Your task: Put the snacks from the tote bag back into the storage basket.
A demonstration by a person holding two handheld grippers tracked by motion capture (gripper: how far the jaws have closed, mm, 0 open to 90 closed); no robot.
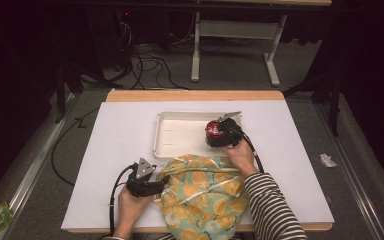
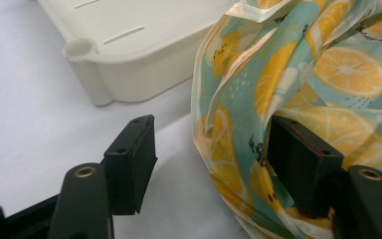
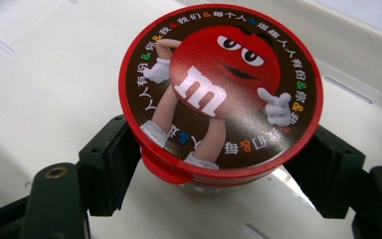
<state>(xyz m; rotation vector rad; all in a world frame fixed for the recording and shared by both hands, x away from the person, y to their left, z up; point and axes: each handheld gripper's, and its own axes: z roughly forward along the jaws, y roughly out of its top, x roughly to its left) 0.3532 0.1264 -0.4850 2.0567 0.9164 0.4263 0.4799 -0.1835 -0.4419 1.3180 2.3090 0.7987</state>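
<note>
- Black jaws of the right gripper [image 3: 214,169] stand wide on either side of the candy tub [image 3: 221,94], one pad at each flank just under the red lid rim; whether the pads press the wall yet, I cannot tell.
- That tub sits upright in the white tray [image 1: 166,131], at its right end, close to the tray's right wall.
- It looks like a small, stiff plastic pot with a snap lid: probably light, smooth-sided and a bit slippery. The overhanging lid rim should stop it sliding down through the pads, so the body just below the rim seems the best place to grip.
- Left gripper [image 2: 214,164] has its jaws wide too, nothing clamped; the right pad lies against the lemon-print cloth bag [image 2: 328,74], the left pad stands over bare table [image 1: 120,150].
- Soft and limp, the bag will probably fold and sag; a pinch on its stitched hem looks best.
- Room: the tray wall hems the tub in at the right, so straight up seems the free way out. The bag lies just in front of the tray, touching its near edge and overhanging the table's front edge. Open table lies to the left and right.
</note>
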